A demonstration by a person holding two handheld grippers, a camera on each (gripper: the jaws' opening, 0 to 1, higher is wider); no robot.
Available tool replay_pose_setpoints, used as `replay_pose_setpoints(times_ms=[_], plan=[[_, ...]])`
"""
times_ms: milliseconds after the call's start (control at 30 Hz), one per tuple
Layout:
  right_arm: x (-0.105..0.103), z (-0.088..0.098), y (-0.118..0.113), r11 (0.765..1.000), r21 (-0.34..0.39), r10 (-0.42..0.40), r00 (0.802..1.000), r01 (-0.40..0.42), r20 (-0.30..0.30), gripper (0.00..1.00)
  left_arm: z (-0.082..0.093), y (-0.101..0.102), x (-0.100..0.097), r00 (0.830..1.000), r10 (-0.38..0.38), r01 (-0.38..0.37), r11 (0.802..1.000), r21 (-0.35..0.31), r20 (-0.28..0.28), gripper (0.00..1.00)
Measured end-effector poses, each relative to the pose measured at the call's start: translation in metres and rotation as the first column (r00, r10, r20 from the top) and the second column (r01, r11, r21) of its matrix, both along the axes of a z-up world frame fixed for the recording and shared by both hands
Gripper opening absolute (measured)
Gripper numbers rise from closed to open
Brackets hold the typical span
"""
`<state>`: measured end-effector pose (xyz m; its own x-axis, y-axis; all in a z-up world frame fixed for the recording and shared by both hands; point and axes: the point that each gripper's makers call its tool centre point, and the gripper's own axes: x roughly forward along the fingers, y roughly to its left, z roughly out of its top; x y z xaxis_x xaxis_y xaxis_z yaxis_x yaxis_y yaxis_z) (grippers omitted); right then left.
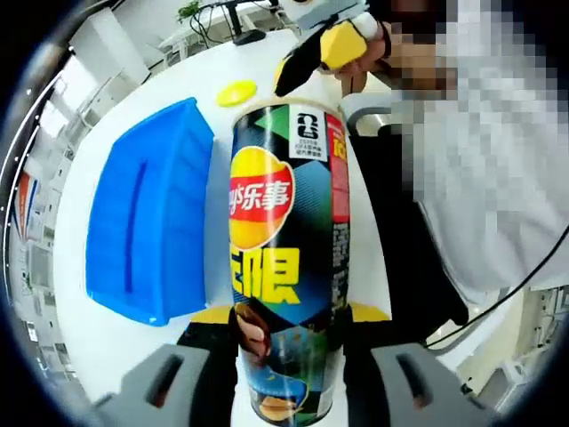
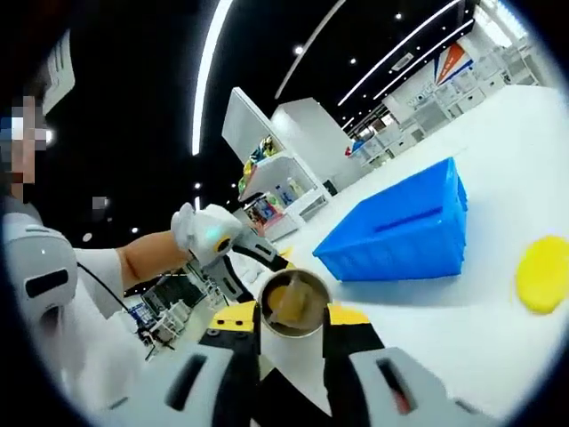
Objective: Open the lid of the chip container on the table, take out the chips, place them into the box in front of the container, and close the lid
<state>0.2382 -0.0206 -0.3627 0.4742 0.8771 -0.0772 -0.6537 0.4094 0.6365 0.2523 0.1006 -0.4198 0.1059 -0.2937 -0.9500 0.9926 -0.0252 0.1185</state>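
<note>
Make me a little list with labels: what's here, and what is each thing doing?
can: tall green-and-black chip can, mouth open, chips showing inside
lid: round yellow plastic lid, off the can, lying on the white table
box: blue plastic box, on the table beside the can
left gripper: shut on the can's lower body
right gripper: jaws on either side of the can's open mouth; grip unclear
</note>
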Motion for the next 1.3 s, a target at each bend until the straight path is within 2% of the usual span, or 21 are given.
replay_pose_setpoints(times_ms=[67,300,400,500,567,700,800,900,933,967,1167,1300], plan=[[0.003,-0.007,0.002,1.000,-0.002,-0.001,0.999,0.001,-0.044,0.25,-0.001,-0.003,-0.001,1.000,-0.010,0.010,1.000,0.011,0.013,0.47],[0.013,-0.020,0.004,1.000,-0.021,-0.010,0.995,0.008,-0.096,0.24,-0.019,-0.002,-0.003,0.999,-0.039,0.038,0.995,0.097,0.009,0.47],[0.012,-0.027,0.003,0.998,-0.056,-0.014,0.995,0.008,-0.102,0.22,-0.020,-0.007,-0.006,0.998,-0.056,0.056,0.995,0.087,0.000,0.46],[0.012,-0.043,0.001,0.992,-0.129,-0.019,0.994,0.005,-0.105,0.18,-0.019,-0.009,-0.002,0.999,-0.043,0.043,0.997,0.066,0.004,0.46],[0.015,-0.047,0.000,0.991,-0.136,-0.020,0.995,0.007,-0.099,0.18,-0.019,-0.010,-0.002,0.999,-0.044,0.044,0.997,0.061,-0.003,0.47],[0.015,-0.053,0.007,0.992,-0.118,0.015,0.989,-0.032,-0.146,0.18,-0.020,-0.010,-0.002,0.999,-0.051,0.051,0.997,0.058,0.010,0.47],[0.015,-0.055,0.012,0.990,-0.129,0.040,0.989,-0.059,-0.143,0.19,-0.020,-0.010,-0.003,0.998,-0.054,0.053,0.997,0.050,0.017,0.47],[0.012,-0.055,0.018,0.992,-0.084,0.078,0.977,-0.096,-0.196,0.17,-0.020,-0.011,-0.003,0.998,-0.058,0.057,0.997,0.049,0.027,0.47],[0.015,-0.056,0.019,0.991,-0.092,0.074,0.979,-0.092,-0.191,0.17,-0.020,-0.011,-0.003,0.998,-0.057,0.056,0.997,0.049,0.029,0.47],[0.013,-0.060,0.021,0.989,-0.106,0.079,0.971,-0.105,-0.224,0.17,-0.020,-0.011,-0.003,0.998,-0.057,0.056,0.997,0.047,0.031,0.47],[0.009,-0.054,0.026,0.982,-0.091,0.141,0.959,-0.167,-0.245,0.08,-0.020,-0.012,-0.002,0.998,-0.052,0.051,0.998,0.038,0.036,0.47],[0.007,-0.056,0.028,0.978,-0.097,0.154,0.951,-0.186,-0.267,0.06,-0.021,-0.012,-0.004,0.996,-0.069,0.066,0.996,0.052,0.058,0.47]])
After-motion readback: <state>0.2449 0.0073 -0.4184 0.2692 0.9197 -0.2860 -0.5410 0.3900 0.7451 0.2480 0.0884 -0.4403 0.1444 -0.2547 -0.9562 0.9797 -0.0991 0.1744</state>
